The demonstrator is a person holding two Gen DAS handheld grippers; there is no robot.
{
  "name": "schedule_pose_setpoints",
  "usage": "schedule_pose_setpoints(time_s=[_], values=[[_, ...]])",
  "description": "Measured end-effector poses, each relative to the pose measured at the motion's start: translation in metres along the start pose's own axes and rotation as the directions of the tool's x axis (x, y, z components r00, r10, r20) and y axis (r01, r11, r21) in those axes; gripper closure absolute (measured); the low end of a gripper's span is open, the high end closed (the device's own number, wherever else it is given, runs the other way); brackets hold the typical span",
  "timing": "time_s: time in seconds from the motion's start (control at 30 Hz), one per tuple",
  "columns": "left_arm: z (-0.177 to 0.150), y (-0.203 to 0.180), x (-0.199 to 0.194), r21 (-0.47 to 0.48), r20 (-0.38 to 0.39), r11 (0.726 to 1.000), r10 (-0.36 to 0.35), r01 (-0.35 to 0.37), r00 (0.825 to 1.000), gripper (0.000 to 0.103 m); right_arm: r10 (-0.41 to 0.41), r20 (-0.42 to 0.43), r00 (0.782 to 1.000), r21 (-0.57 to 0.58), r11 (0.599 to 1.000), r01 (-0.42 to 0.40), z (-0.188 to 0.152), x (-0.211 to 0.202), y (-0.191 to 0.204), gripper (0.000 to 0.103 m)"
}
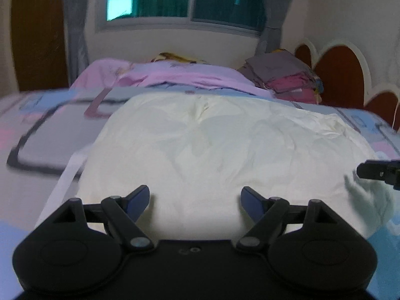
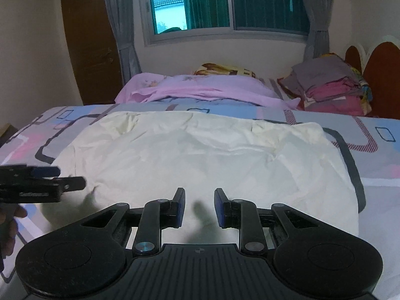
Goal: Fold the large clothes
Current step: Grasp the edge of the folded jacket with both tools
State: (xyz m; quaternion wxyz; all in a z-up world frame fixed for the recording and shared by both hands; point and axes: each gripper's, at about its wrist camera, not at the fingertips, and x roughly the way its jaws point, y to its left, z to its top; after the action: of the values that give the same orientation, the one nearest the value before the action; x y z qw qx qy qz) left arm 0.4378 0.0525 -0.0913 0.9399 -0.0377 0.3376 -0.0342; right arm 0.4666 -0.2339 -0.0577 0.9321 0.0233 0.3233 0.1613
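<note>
Left wrist view shows the left gripper [image 1: 195, 196] spread wide and empty above the near edge of the cream garment [image 1: 212, 150], which lies flat across the patterned bed [image 1: 37, 137]. Right gripper [image 2: 200, 206] is narrowly parted, holding nothing, over the same edge. No readable writing shows.

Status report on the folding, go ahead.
Left gripper open, empty. Right gripper narrowly open, empty. Cream garment spread on bed, no fold started. Nothing in the way.
</note>
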Motion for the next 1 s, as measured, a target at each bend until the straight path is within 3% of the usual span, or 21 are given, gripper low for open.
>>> schedule_pose_setpoints(time_s=[0.1, 0.17, 0.2, 0.23, 0.27, 0.3, 0.33, 0.4, 0.43, 0.5, 0.57, 0.67, 0.77, 0.83, 0.87, 0.9, 0.93, 1.0], values=[[-0.024, 0.031, -0.011, -0.125, -0.035, 0.992, 0.008, -0.013, 0.999, 0.024, -0.037, -0.020, 0.999, 0.036, 0.999, 0.038, -0.013, -0.005, -0.007, 0.077], [-0.037, 0.048, -0.024, -0.173, -0.019, 0.984, 0.028, -0.031, 0.999, 0.023, -0.098, -0.017, 0.995, 0.111, 0.989, 0.099, -0.023, -0.013, -0.025, 0.077], [-0.042, 0.056, -0.030, -0.202, -0.015, 0.979, 0.039, -0.041, 0.999, 0.023, -0.131, -0.017, 0.991, 0.175, 0.976, 0.132, -0.029, -0.021, -0.040, 0.065], [-0.048, 0.066, -0.035, -0.245, -0.012, 0.969, 0.043, -0.044, 0.999, 0.023, -0.154, -0.007, 0.988, 0.236, 0.960, 0.152, -0.034, -0.030, -0.054, 0.028], [-0.054, 0.078, -0.038, -0.307, -0.014, 0.951, 0.027, -0.030, 1.000, 0.023, -0.186, 0.028, 0.982, 0.318, 0.933, 0.168, -0.044, -0.045, -0.072, 0.016], [-0.058, 0.090, -0.038, -0.371, -0.017, 0.929, -0.001, -0.006, 1.000, 0.023, -0.193, 0.040, 0.980, 0.381, 0.910, 0.164, -0.053, -0.055, -0.087, 0.012], [-0.061, 0.098, -0.038, -0.419, -0.014, 0.908, -0.026, 0.018, 1.000, 0.024, -0.176, 0.010, 0.984, 0.468, 0.871, 0.152, -0.063, -0.061, -0.107, 0.012], [-0.068, 0.115, -0.032, -0.542, 0.016, 0.836, -0.096, 0.089, 0.995, 0.025, -0.130, -0.011, 0.992, 0.596, 0.795, 0.110, -0.079, -0.065, -0.132, 0.015], [-0.071, 0.121, -0.028, -0.598, 0.038, 0.791, -0.131, 0.127, 0.991, 0.025, -0.098, -0.013, 0.995, 0.664, 0.743, 0.082, -0.089, -0.065, -0.144, 0.027], [-0.075, 0.126, -0.018, -0.672, 0.067, 0.720, -0.172, 0.172, 0.983, 0.026, -0.039, -0.002, 0.999, 0.761, 0.648, 0.027, -0.102, -0.061, -0.158, 0.032], [-0.076, 0.127, -0.009, -0.704, 0.096, 0.680, -0.197, 0.207, 0.976, 0.027, -0.004, 0.022, 1.000, 0.818, 0.575, -0.016, -0.109, -0.054, -0.166, 0.036], [-0.071, 0.125, 0.005, -0.719, 0.114, 0.657, -0.210, 0.226, 0.971, 0.027, 0.040, 0.042, 0.998, 0.873, 0.485, -0.056, -0.113, -0.036, -0.171, 0.037], [-0.067, 0.125, 0.015, -0.731, 0.129, 0.640, -0.211, 0.237, 0.969, 0.029, 0.022, 0.069, 0.997, 0.888, 0.454, -0.071, -0.108, -0.023, -0.174, 0.041], [-0.064, 0.126, 0.022, -0.740, 0.124, 0.633, -0.204, 0.227, 0.971, 0.036, 0.007, 0.075, 0.997, 0.891, 0.448, -0.070, -0.104, -0.019, -0.177, 0.043], [-0.062, 0.126, 0.025, -0.742, 0.109, 0.636, -0.197, 0.212, 0.974, 0.048, -0.005, 0.066, 0.998, 0.886, 0.460, -0.056, -0.102, -0.018, -0.177, 0.047], [-0.060, 0.126, 0.028, -0.742, 0.086, 0.643, -0.190, 0.190, 0.978, 0.060, -0.007, 0.058, 0.998, 0.878, 0.476, -0.048, -0.100, -0.016, -0.178, 0.059], [-0.059, 0.128, 0.031, -0.746, 0.077, 0.639, -0.197, 0.188, 0.977, 0.065, 0.002, 0.065, 0.998, 0.872, 0.486, -0.058, -0.100, -0.016, -0.178, 0.071], [-0.062, 0.131, 0.031, -0.766, 0.092, 0.608, -0.220, 0.210, 0.971, 0.079, 0.011, 0.080, 0.997, 0.849, 0.524, -0.074, -0.093, -0.021, -0.176, 0.080]])
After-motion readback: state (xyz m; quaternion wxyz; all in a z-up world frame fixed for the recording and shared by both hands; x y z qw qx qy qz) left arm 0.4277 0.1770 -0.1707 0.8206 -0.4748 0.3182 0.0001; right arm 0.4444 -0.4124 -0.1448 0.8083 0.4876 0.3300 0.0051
